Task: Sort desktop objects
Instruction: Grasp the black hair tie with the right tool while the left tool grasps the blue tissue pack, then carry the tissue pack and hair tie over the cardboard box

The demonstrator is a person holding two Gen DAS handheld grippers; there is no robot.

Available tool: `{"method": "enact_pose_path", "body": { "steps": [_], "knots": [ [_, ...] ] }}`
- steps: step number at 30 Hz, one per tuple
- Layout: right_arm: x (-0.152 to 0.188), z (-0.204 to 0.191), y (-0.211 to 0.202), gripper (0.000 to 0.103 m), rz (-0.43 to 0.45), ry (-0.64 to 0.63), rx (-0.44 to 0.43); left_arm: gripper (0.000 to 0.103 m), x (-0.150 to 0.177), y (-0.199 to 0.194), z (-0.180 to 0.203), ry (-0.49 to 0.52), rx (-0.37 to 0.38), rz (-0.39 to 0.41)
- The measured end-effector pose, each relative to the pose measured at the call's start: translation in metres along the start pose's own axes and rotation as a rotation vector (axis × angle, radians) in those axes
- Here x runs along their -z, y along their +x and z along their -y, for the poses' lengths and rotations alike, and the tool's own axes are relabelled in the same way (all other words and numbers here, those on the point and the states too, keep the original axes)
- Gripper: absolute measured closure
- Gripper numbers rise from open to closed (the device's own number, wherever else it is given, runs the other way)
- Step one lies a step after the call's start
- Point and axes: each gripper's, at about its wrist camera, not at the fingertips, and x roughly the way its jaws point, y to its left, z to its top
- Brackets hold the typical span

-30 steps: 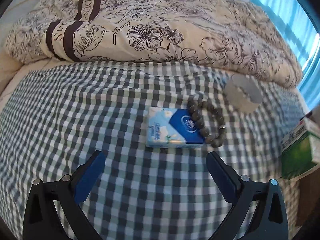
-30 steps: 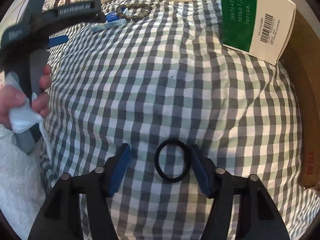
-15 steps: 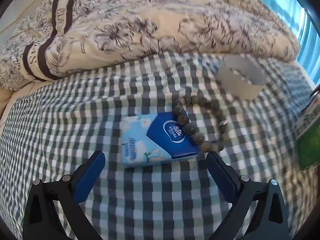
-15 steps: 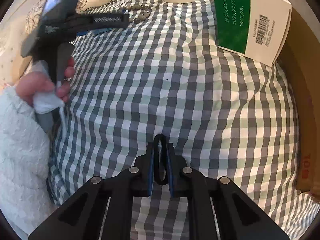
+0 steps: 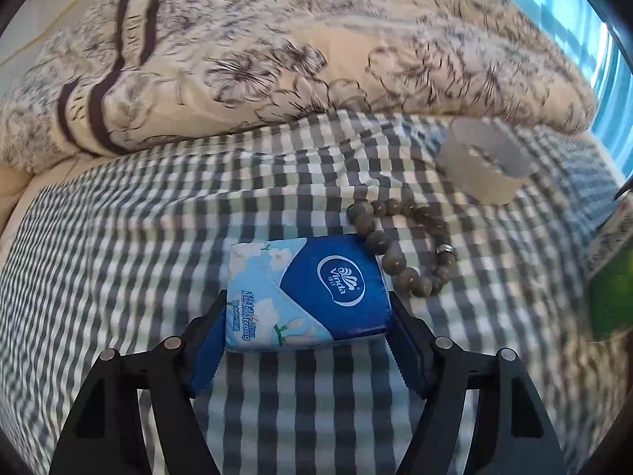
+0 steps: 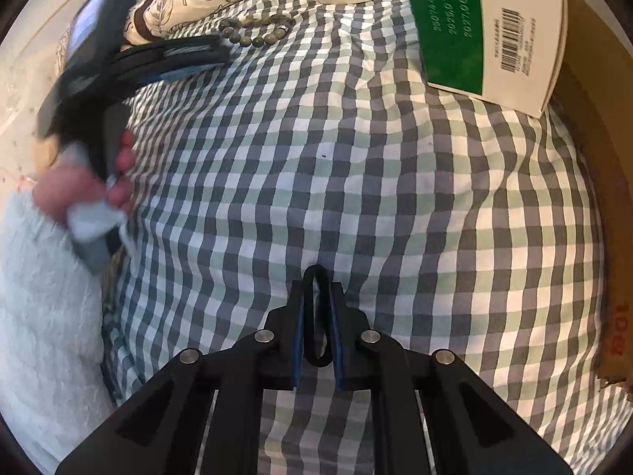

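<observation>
**Gripping a tissue pack and a hair tie on the checked bedsheet**

Pressing in from both sides, the left claw [image 5: 306, 316] has its blue pads against the short ends of a tissue pack [image 5: 306, 295], which lies flat on the checked sheet [image 5: 130, 237] of a bed. The pack is blue and pale blue with a white oval logo. A bead bracelet [image 5: 399, 243] lies just beyond the pack's far right corner, its nearest beads touching or almost touching the pack. Further back and to the right sits a white tape roll [image 5: 484, 166], near the bracelet but apart from it. A floral quilt [image 5: 277, 51] is heaped along the far edge of the sheet.

The right claw [image 6: 317, 330] is closed on a black hair tie [image 6: 316, 316], squeezed into a narrow upright loop between the pads, its top poking out past the fingertips. In this view a hand [image 6: 79, 186] at the left, blurred, holds the handle of the other tool along with a bit of white cloth. A green and white box [image 6: 486, 27] rests at the upper right of the sheet, with brown cardboard [image 6: 609, 237] along the right edge.
</observation>
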Motion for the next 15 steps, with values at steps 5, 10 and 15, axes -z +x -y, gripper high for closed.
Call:
{"method": "enact_pose_path", "body": {
  "steps": [5,10,15],
  "knots": [
    [0.006,-0.010,-0.021,0.097,0.010,-0.015,0.006,0.028,0.014,-0.057,-0.007,-0.010,-0.056,0.046],
    [0.021,-0.017,-0.058,0.097,0.061,-0.025,0.030,0.028,0.052,-0.107,-0.008,-0.028,-0.078,0.052],
    [0.029,-0.025,-0.097,0.097,0.130,-0.034,0.053,0.028,0.086,-0.143,-0.003,-0.037,-0.033,0.043]
  ]
}}
